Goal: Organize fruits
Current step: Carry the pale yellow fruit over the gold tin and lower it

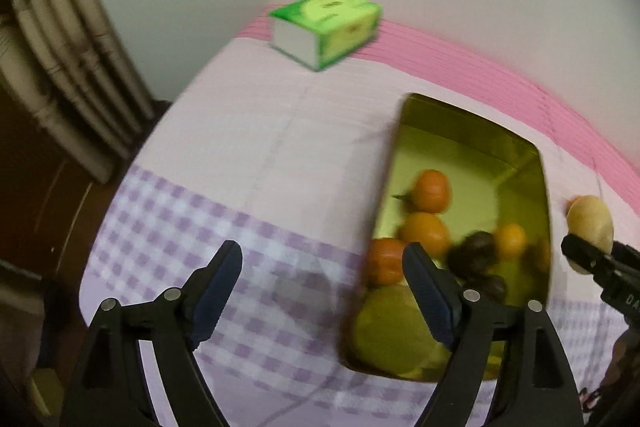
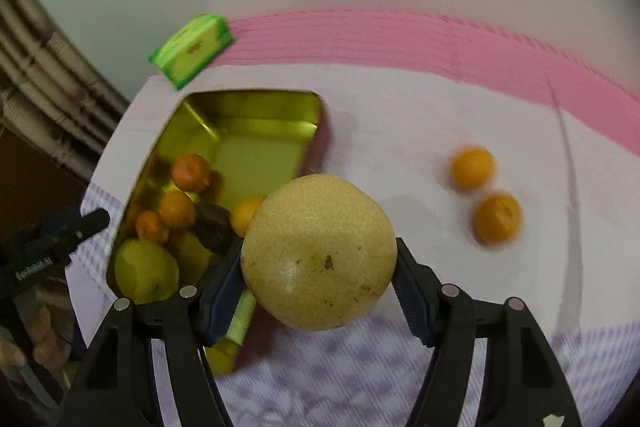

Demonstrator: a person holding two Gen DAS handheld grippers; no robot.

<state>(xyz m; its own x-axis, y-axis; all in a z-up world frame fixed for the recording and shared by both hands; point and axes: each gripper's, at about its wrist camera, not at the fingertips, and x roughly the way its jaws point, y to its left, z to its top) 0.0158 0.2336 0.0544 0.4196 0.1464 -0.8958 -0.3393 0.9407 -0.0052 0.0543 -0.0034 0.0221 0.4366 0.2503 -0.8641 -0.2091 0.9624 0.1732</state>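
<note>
Two grippers hang over a table covered by a pink and lilac-checked cloth [image 1: 248,155]. The right gripper [image 2: 320,279] pinches a big, speckled yellow pear [image 2: 320,251] between its blue pads, the fruit lifted off the cloth just beside the gold tin tray [image 2: 256,107]. The left gripper [image 1: 324,287] stands spread with nothing between its fingers, its right finger in front of the tray's near left corner. Inside the tray lie several small oranges [image 1: 430,191], a dark brownish fruit [image 1: 474,253] and a green-yellow fruit [image 1: 388,331], all crowded toward the near end. Another two small oranges [image 2: 472,169] sit on the cloth, well apart from the tray on its right side. A green tissue pack [image 1: 326,27] rests at the far edge of the table
</note>
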